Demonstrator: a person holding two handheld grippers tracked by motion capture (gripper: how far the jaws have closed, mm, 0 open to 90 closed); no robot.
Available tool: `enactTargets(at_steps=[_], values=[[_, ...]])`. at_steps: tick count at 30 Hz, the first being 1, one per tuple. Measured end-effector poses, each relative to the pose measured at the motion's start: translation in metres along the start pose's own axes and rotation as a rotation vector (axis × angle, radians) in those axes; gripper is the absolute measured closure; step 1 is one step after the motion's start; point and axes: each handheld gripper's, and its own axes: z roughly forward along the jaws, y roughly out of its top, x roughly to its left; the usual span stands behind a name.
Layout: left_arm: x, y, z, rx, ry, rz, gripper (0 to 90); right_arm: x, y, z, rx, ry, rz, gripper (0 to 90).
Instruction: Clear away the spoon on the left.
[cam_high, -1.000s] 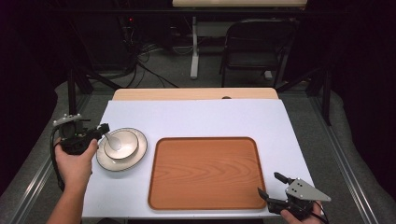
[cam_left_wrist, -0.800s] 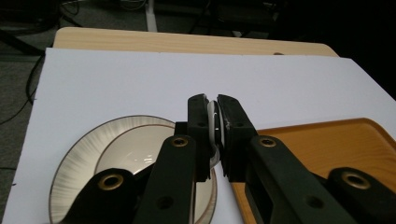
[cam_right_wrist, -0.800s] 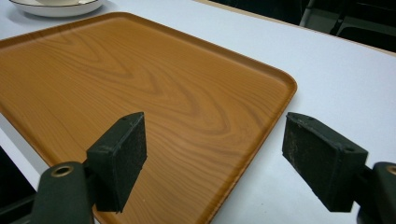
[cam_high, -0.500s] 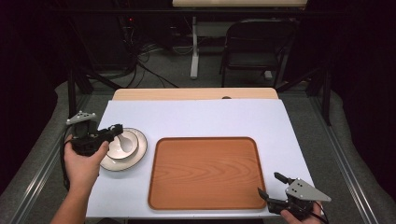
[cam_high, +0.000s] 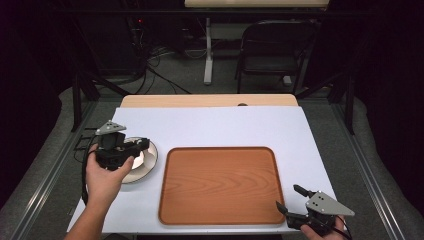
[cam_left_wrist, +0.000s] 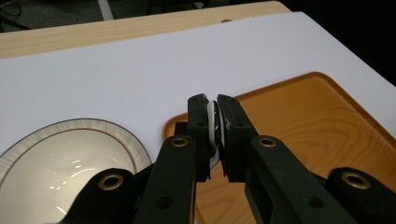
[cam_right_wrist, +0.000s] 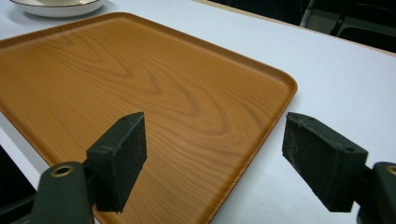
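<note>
A white, brown-rimmed plate (cam_high: 145, 161) (cam_left_wrist: 70, 158) lies at the table's left, with a shallow bowl seen on it earlier. My left gripper (cam_high: 142, 145) (cam_left_wrist: 212, 109) hovers over the plate's right side, shut on a thin white piece, apparently a spoon handle (cam_left_wrist: 213, 126); the rest of the spoon is hidden by the jaws. A wooden tray (cam_high: 220, 184) (cam_left_wrist: 308, 126) (cam_right_wrist: 154, 88) lies empty in the middle. My right gripper (cam_high: 287, 197) (cam_right_wrist: 215, 144) rests open at the tray's near right corner, nothing between its jaws.
White table cover (cam_high: 215, 125) with a bare wooden strip (cam_high: 210, 100) along the far edge. A dark chair (cam_high: 272, 50) and cables stand on the floor beyond. The plate (cam_right_wrist: 60, 7) lies past the tray's far corner in the right gripper view.
My left gripper has moved right across the plate toward the tray, carrying the white piece. The right gripper has stayed put.
</note>
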Motion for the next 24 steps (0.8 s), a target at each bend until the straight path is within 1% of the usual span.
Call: enactTargets(at_steps=[7, 11, 12, 13, 14, 18, 19, 21, 24], values=[[-0.015, -0.002, 0.014, 0.063, -0.051, 0.032, 84.2, 0.000, 0.000, 0.000, 0.000, 0.000, 0.001, 21.4], [-0.023, -0.005, 0.023, 0.100, -0.081, 0.056, 84.1, 0.000, 0.000, 0.000, 0.001, 0.000, 0.000, 21.4], [-0.026, -0.005, 0.026, 0.113, -0.090, 0.068, 84.1, 0.000, 0.000, 0.000, 0.001, 0.001, 0.000, 21.4], [-0.027, -0.006, 0.027, 0.113, -0.094, 0.069, 84.1, 0.000, 0.000, 0.000, 0.001, 0.001, 0.001, 21.4], [-0.029, -0.006, 0.029, 0.130, -0.107, 0.076, 84.1, 0.000, 0.000, 0.000, 0.001, 0.000, 0.000, 21.4], [-0.037, -0.009, 0.037, 0.167, -0.141, 0.095, 84.1, 0.000, 0.000, 0.000, 0.000, 0.001, 0.000, 21.3], [-0.039, -0.010, 0.038, 0.175, -0.144, 0.094, 84.1, 0.000, 0.000, 0.000, 0.002, 0.001, 0.001, 21.3], [-0.042, -0.011, 0.041, 0.192, -0.152, 0.109, 84.1, 0.000, 0.000, 0.000, 0.002, 0.001, 0.002, 21.3], [-0.047, -0.012, 0.045, 0.216, -0.167, 0.121, 84.1, 0.000, 0.000, 0.000, 0.001, 0.000, 0.000, 21.4]])
